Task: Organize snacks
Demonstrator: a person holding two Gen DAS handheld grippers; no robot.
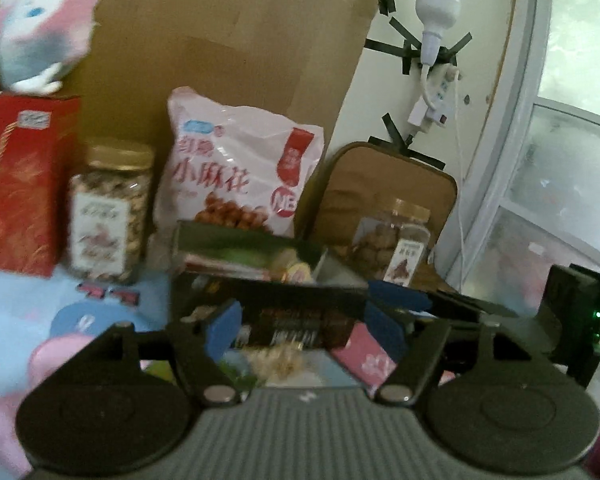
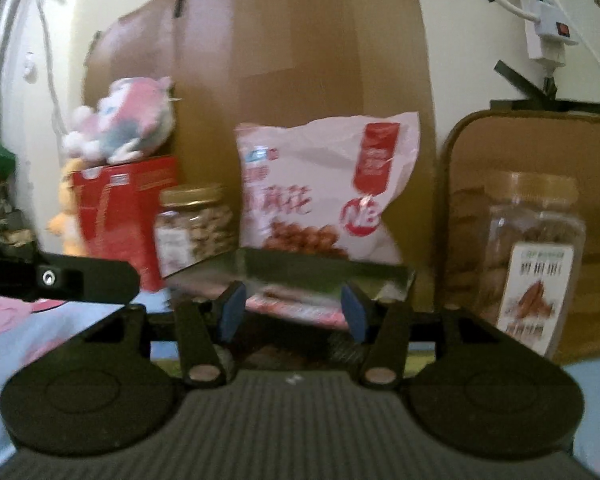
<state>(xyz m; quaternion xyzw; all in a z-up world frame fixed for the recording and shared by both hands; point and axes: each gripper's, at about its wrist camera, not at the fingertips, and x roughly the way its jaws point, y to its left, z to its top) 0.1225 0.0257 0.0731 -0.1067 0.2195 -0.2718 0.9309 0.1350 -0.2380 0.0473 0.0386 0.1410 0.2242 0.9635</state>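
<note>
A dark open snack box (image 1: 268, 284) holding small wrapped snacks stands in front of a pink-white snack bag (image 1: 240, 168). My left gripper (image 1: 300, 330) has its blue pads on either side of the box's near wall, apparently shut on it. My right gripper (image 2: 292, 312) holds the same box (image 2: 300, 268) between its pads from the other side; its fingers show in the left wrist view (image 1: 404, 300). A nut jar (image 1: 108, 208) stands left of the bag and a biscuit jar (image 1: 396, 240) right of it.
A red box (image 1: 20, 180) with a plush toy (image 1: 40, 32) on top stands at the left. Brown cardboard (image 1: 228, 32) lines the wall. A tan cushion (image 1: 388, 184) leans behind the biscuit jar. A power strip and bulb (image 1: 436, 8) hang on the wall.
</note>
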